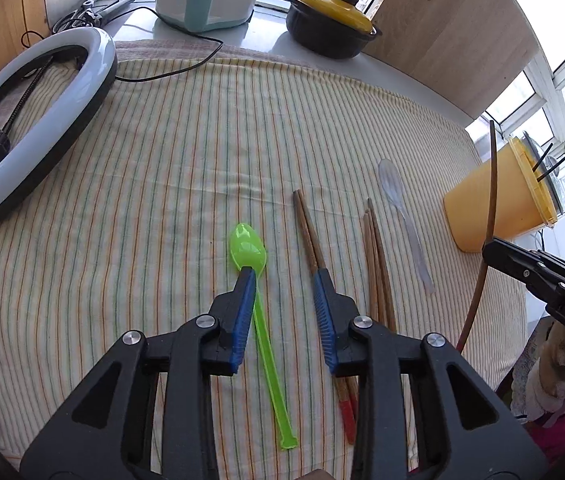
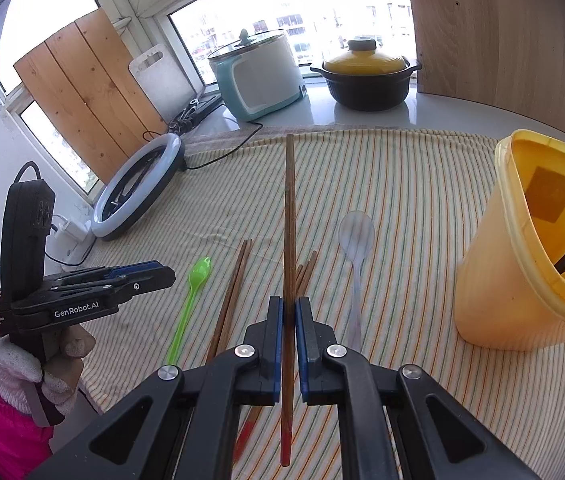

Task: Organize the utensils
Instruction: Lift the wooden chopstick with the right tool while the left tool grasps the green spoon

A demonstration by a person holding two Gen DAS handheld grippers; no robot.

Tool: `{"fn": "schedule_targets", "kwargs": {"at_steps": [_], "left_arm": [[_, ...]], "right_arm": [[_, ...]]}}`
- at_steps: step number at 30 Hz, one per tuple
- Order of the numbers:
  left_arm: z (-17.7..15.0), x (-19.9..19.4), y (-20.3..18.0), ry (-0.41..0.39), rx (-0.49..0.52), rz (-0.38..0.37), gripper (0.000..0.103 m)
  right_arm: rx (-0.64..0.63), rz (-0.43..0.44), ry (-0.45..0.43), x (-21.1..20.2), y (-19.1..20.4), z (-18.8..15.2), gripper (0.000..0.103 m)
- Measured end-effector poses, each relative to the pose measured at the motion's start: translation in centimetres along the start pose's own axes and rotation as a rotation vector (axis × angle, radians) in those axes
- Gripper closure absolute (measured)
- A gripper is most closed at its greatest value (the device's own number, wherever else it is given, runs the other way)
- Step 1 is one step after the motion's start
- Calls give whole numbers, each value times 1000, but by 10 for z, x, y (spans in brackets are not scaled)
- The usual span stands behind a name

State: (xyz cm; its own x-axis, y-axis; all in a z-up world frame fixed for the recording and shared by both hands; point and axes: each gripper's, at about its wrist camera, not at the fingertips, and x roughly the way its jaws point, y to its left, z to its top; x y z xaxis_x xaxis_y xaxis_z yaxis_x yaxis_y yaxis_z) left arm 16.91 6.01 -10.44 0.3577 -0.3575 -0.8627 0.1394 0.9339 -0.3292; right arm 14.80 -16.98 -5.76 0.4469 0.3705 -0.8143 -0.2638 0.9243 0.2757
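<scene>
Clamped in the right tongs point(image 2: 289, 308), low centre of the right view, a red-tipped chopstick point(image 2: 289, 216) points straight up the frame; the yellow cup point(image 2: 494, 256) stands at right, just beside. Left tongs point(image 1: 284, 276) hang part-open, holding nothing, astride the green spoon point(image 1: 248, 246) on the striped bench point(image 1: 162, 140)

My left gripper point(image 1: 284, 270) points steeply down, its blue pads parted with nothing pressed between them. My gloved left hand point(image 2: 42, 364) grips its handle below a pink sleeve point(image 2: 10, 440). My right gripper point(image 2: 289, 306) also tilts downward, its jaws clamped tight on a single chopstick point(image 2: 289, 216) that runs straight out ahead between the pads.
</scene>
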Motion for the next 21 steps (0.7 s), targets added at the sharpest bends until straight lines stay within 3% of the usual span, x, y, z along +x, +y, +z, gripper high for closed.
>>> {"fn": "schedule_targets", "kwargs": {"at_steps": [6,9,11,12,21], "left_arm": [[-12,28,5,80,10,57,75],[-14,30,-2,77,60,92,75],[-15,32,-6,60,104,122,82],[-15,33,-7,56,117,143,96],[-14,13,7,-5,37,47,99]], "right_arm": [[16,3,11,4,-5,-1,99],[17,1,10,4,-6,-1,99],[20,2,8,4,-6,0,99],[21,3,7,4,-6,0,99],[13,4,-15,-2,-6,3,99]]}}
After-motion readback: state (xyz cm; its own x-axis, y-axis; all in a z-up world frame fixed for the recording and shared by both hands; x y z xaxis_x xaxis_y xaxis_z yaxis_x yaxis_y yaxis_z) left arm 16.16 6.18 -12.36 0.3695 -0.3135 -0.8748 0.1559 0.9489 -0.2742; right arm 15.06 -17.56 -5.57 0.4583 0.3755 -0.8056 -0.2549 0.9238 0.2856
